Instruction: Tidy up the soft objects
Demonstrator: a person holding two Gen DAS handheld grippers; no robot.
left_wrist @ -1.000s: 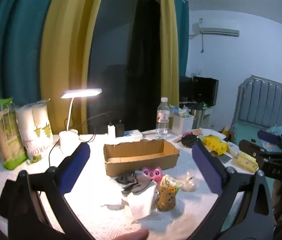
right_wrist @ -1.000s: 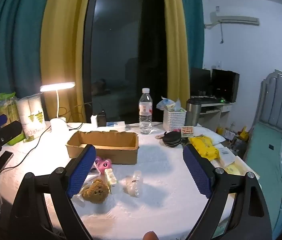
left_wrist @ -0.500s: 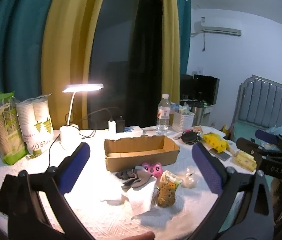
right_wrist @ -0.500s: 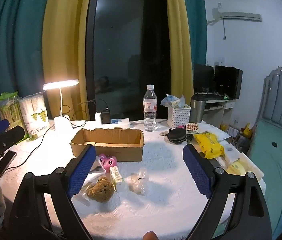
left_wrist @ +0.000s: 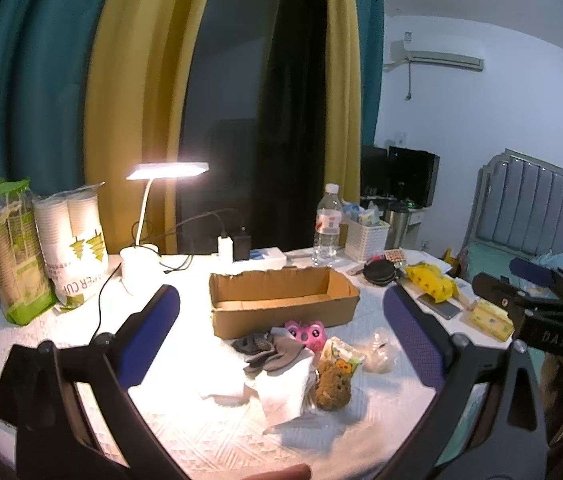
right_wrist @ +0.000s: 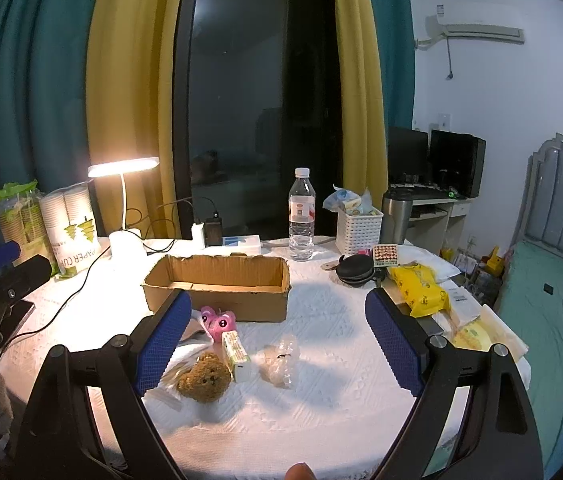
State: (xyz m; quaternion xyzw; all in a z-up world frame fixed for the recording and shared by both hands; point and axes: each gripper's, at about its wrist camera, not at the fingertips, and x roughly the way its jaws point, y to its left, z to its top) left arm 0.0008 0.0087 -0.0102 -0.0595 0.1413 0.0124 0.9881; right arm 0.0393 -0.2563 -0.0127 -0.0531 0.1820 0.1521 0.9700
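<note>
Both claws lifted and pulled back slightly. In right wrist view, cardboard box (right_wrist: 217, 286) and brown bear (right_wrist: 203, 376) shifted right and up in frame. In left wrist view, table (left_wrist: 61, 344) items sit higher.

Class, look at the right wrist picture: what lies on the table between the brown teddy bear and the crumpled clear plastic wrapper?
In the right wrist view, a small yellow-green packet lies between the brown teddy bear and the clear plastic wrapper, close beside the bear.

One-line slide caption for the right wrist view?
Open right tool hovers above brown plush bear, pink plush, empty cardboard box.
</note>
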